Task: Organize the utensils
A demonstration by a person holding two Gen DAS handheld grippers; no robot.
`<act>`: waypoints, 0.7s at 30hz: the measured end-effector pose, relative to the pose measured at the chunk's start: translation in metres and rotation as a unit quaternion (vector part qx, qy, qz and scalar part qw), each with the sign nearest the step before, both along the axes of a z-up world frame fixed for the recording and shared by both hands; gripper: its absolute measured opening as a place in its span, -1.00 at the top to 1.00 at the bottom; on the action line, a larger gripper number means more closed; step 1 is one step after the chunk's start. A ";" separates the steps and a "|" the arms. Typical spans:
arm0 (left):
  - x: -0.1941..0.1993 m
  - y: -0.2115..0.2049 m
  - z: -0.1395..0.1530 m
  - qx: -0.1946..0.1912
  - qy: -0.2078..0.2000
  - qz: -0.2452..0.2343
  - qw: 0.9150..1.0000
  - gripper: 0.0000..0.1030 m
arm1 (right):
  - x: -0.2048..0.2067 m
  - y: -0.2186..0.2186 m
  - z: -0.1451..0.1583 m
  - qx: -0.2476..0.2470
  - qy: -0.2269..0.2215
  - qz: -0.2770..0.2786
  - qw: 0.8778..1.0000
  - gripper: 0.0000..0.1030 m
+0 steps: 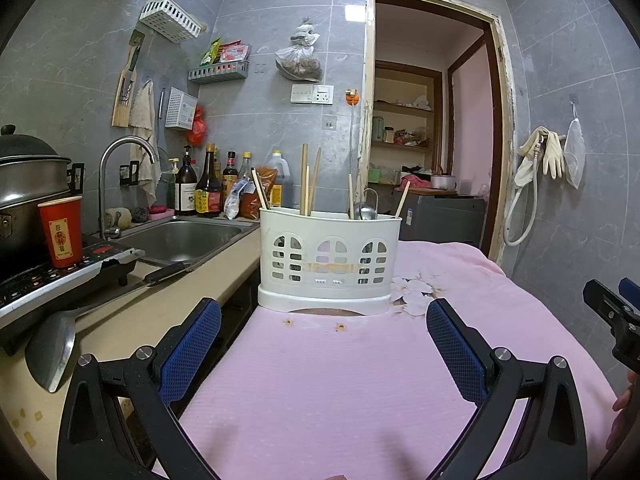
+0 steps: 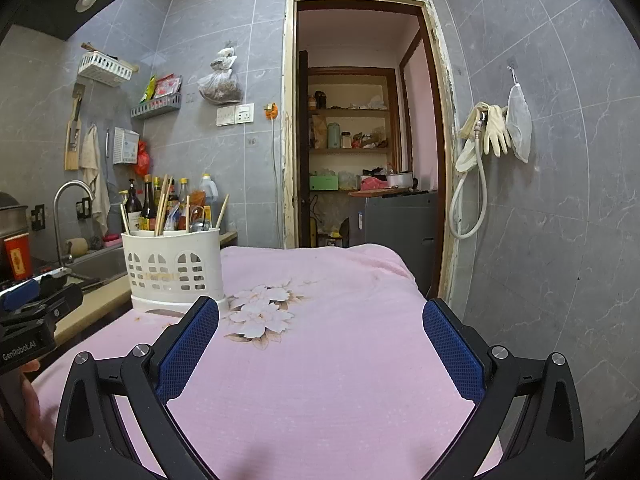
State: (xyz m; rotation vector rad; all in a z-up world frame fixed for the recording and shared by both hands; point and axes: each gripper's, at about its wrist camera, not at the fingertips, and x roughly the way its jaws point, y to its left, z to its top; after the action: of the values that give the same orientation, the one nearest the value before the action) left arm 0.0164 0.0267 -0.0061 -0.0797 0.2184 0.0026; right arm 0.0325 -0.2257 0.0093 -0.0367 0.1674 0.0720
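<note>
Pink cloth (image 1: pixel 340 380) covers the surface, and on it stands the white utensil caddy (image 1: pixel 329 258), its slots already bristling with chopsticks (image 1: pixel 305 182) and a metal ladle (image 1: pixel 366 209). Both tools hang back from it with nothing between their blue pads: the left tool (image 1: pixel 324 350) spread wide straight in front of the caddy, the right tool (image 2: pixel 320 350) equally spread, off to its side. I'd worry the light caddy tips if a tool knocks the tall chopsticks, or skids on the loose cloth. Readable writing: "GenRobot.AI" on the left tool's body in the right view; the red cup (image 1: pixel 61 232) carries characters too small to read
</note>
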 end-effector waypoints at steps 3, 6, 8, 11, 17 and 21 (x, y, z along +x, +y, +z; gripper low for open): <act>0.001 -0.001 0.001 0.002 0.001 -0.001 1.000 -0.96 | 0.000 0.001 0.000 0.003 0.002 0.001 1.000 -1.00; 0.001 -0.001 0.000 0.001 0.001 -0.002 1.000 -0.96 | -0.001 0.002 0.000 0.003 0.003 0.001 1.000 -1.00; 0.001 -0.001 0.000 0.000 0.001 -0.003 1.000 -0.96 | -0.001 0.001 0.000 0.003 0.003 0.001 1.000 -1.00; 0.002 -0.001 -0.001 -0.001 0.003 -0.004 1.000 -0.96 | 0.000 0.000 -0.001 0.004 0.006 0.002 1.000 -1.00; 0.002 -0.001 -0.001 0.000 0.003 -0.004 1.000 -0.96 | 0.000 0.001 -0.002 0.005 0.007 0.003 1.000 -1.00; 0.002 -0.001 -0.001 0.000 0.003 -0.004 1.000 -0.96 | 0.000 0.001 -0.002 0.005 0.008 0.003 1.000 -1.00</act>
State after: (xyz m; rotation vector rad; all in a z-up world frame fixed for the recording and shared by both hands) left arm 0.0180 0.0255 -0.0068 -0.0778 0.2245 -0.0058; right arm 0.0322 -0.2247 0.0076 -0.0265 0.1826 0.0786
